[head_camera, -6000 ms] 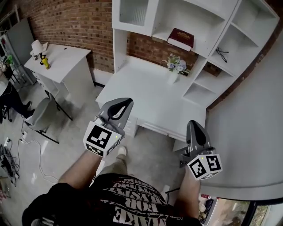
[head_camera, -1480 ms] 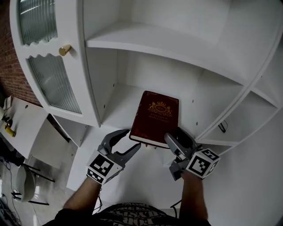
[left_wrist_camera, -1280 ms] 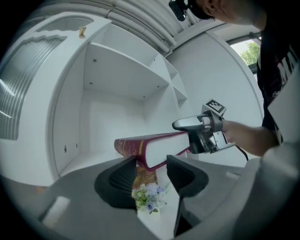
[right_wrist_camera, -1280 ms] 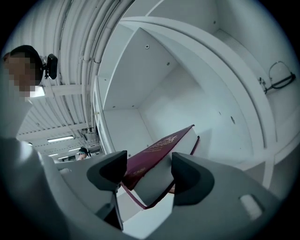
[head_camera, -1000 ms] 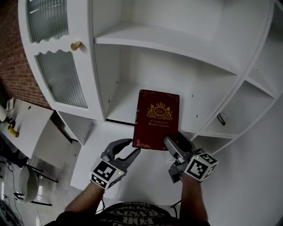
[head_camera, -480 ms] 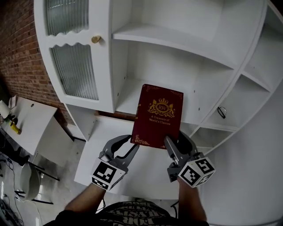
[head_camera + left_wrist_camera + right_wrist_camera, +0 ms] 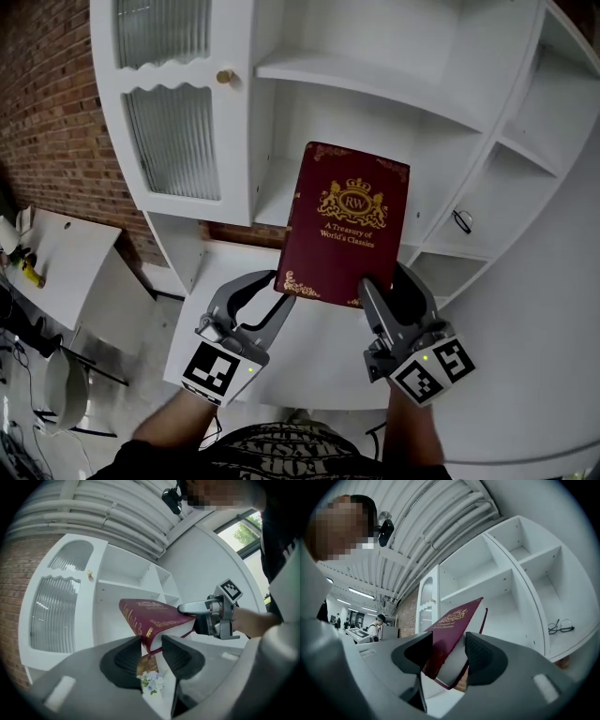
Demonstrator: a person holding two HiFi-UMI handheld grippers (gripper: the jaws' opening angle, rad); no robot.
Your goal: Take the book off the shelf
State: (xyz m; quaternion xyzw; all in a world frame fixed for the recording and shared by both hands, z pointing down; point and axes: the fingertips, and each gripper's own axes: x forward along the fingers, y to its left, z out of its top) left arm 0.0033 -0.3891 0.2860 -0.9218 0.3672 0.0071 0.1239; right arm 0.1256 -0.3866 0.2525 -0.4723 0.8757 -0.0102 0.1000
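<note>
Grey left gripper (image 7: 283,291) pinches the lower left corner of the book (image 7: 352,225). The book is in mid-air, clear of the shelf (image 7: 267,206). Right gripper (image 7: 389,286), jaws just closed, clamps its lower right edge. Removal looks essentially done; probably only carrying away remains.

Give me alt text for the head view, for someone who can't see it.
A dark red book is held in front of a white shelf unit, its lower corners clamped by the left gripper and the right gripper, whose jaws have just been closing on it. A ribbed-glass cabinet door is at upper left; eyeglasses lie on a shelf at right.
</note>
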